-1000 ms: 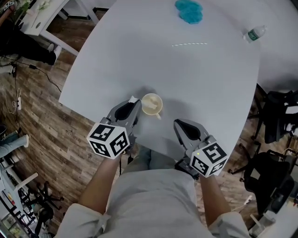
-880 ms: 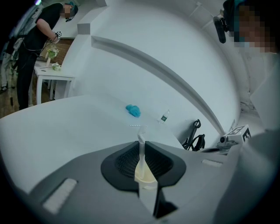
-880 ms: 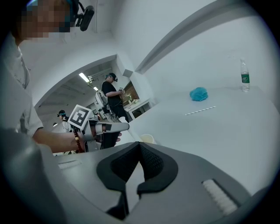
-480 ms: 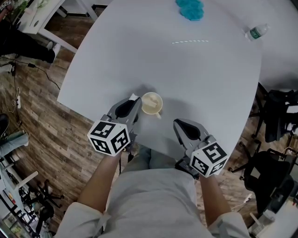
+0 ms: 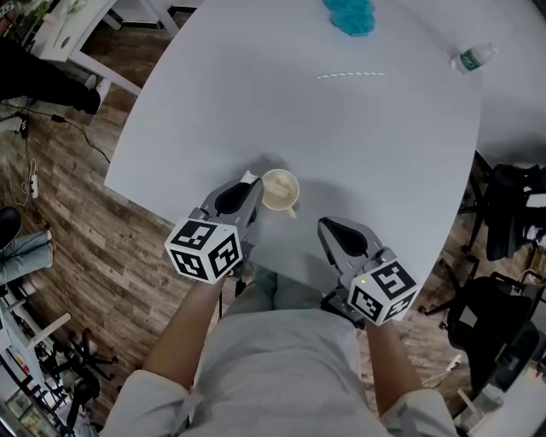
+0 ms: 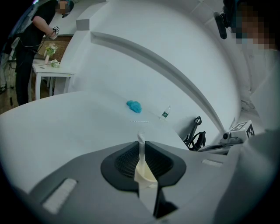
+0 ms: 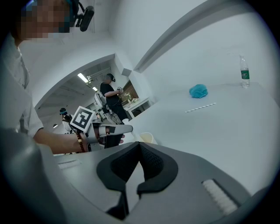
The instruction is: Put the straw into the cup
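Note:
A cream paper cup stands near the table's front edge. My left gripper is at its left side and shut on the cup's wall, which shows as a cream strip between the pads. The thin white straw lies flat far out on the table, also seen as the straw and the straw. My right gripper rests to the right of the cup, apart from it. In the right gripper view the right gripper is shut with nothing in it; the cup stands beyond its tips.
A crumpled blue cloth lies at the table's far edge and a small water bottle lies at the far right. The white table is bare between cup and straw. Black chairs stand to the right.
The left gripper, still holding the cup, has edged slightly to the right. The right gripper has not moved.

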